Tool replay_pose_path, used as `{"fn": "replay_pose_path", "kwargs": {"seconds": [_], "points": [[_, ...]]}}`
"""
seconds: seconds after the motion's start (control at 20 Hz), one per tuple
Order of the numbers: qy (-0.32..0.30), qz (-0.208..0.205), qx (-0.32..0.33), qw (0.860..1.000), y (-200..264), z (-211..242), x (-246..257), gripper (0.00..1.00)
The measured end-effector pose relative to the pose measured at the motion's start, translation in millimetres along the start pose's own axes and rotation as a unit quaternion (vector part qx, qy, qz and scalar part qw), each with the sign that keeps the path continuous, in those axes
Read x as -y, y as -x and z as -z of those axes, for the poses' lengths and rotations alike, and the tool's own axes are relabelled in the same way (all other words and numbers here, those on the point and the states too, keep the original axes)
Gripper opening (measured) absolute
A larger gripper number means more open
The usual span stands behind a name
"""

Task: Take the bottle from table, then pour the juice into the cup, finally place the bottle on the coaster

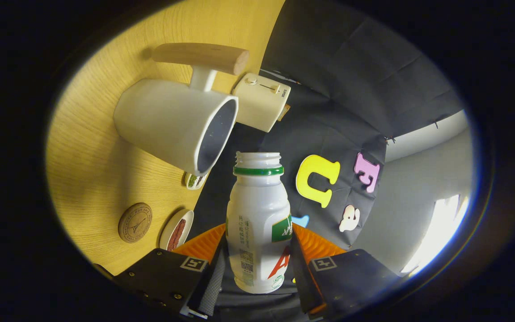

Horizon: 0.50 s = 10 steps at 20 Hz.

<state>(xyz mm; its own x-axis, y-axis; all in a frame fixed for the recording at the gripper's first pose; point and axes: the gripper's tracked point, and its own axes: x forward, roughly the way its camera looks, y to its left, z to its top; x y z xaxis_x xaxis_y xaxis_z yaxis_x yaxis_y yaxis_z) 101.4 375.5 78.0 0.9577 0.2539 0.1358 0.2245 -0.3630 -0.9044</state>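
My gripper (257, 264) is shut on a white plastic bottle (258, 223) with a green neck ring and no cap; both fingers press on its lower body. The whole view is rolled about a quarter turn, so the wooden table (92, 179) stands like a wall beside the bottle. A white cup (172, 123) with a dark inside and a wooden handle (201, 57) stands on that table, its open mouth just beyond the bottle's mouth and close to it. The round wooden coaster (135, 222) lies on the table nearer the fingers.
A cream toaster (262, 101) stands on the table behind the cup. Two small dishes with food sit near the table's edge, one (176, 230) beside the coaster and one (195, 180) under the cup's rim. Black booth cloth hangs beyond the bottle.
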Motion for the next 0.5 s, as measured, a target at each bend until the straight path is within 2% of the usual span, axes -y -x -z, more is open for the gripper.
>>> {"fn": "replay_pose_path", "kwargs": {"seconds": [0.25, 0.5], "points": [[-0.018, 0.001, 0.0, 1.0, 1.1, -2.2, 0.7, 0.69], [-0.097, -0.005, -0.001, 0.995, -0.2, 0.7, 1.2, 0.69]]}}
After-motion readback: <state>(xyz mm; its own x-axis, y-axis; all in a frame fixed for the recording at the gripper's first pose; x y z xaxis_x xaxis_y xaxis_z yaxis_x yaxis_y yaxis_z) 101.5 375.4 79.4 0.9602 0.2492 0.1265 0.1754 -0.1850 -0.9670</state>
